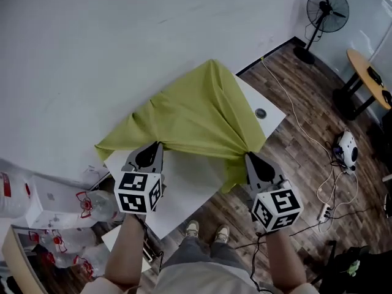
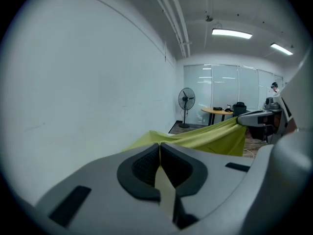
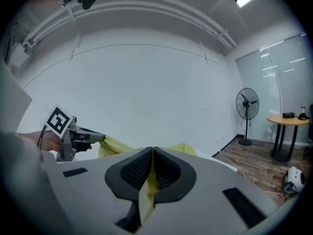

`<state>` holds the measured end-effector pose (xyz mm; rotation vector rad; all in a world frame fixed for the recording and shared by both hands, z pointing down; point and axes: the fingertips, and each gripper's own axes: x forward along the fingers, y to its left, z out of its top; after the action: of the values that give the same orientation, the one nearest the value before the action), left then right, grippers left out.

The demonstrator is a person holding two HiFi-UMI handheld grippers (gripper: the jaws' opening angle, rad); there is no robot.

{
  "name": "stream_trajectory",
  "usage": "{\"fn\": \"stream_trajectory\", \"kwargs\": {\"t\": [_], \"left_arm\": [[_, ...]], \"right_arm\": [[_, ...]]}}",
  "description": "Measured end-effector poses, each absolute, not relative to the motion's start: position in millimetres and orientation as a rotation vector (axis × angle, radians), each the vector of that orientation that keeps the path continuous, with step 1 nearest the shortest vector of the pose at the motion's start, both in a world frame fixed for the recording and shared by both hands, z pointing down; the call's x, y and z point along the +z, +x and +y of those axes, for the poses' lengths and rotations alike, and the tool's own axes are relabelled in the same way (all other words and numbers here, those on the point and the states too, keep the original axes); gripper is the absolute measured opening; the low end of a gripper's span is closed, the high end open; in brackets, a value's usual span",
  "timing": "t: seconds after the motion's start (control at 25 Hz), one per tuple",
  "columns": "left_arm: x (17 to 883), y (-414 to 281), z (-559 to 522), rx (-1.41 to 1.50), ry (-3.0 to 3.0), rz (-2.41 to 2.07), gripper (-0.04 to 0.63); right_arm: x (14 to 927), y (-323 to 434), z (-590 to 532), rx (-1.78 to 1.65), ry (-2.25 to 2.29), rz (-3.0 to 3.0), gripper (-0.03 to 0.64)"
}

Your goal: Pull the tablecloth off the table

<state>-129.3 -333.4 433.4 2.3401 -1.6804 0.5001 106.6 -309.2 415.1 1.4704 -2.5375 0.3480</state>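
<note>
1. The green tablecloth (image 1: 196,112) is about half off. The near part of the white worktop (image 1: 184,188) is bare.
2. The tablecloth lies bunched up on the far part of the worktop. It reaches to the far corner, close to the wall.
3. The left gripper (image 1: 156,146) is closed tight on the near edge of the tablecloth. A thin strip of cloth is pinched between its jaws.
4. The right gripper (image 1: 250,158) is closed tight on the tablecloth too. It holds the other near corner, at the right edge of the worktop, where some cloth hangs down the side.
5. The cloth is stretched between the two grippers.
6. What is left, I think: pull the cloth back toward the person until the far part slides off and none of it is on the worktop.
7. Count: one tablecloth, one worktop, two grippers.
8. Also one standing fan (image 1: 327,10) by the wall, and one round table (image 1: 367,78) on the right, across the wood floor (image 1: 306,103).
</note>
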Motion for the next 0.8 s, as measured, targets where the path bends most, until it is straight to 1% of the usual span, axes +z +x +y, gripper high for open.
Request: {"fn": "stream_trajectory", "kwargs": {"t": [0.28, 0.48, 0.64, 0.8], "left_arm": [[322, -91, -309, 0.386, 2.583, -1.694, 0.021], [248, -58, -291, 0.230, 2.759, -1.643, 0.021], [213, -27, -279, 0.128, 2.888, -1.522, 0.021], [191, 12, -268, 0.061, 3.001, -1.410, 0.021]], "right_arm": [[281, 140, -272, 0.063, 1.595, -2.670, 0.034], [193, 170, -230, -0.150, 1.736, -2.745, 0.034], [134, 190, -196, -0.356, 1.847, -2.740, 0.034], [101, 216, -165, -0.506, 1.947, -2.654, 0.034]]}}
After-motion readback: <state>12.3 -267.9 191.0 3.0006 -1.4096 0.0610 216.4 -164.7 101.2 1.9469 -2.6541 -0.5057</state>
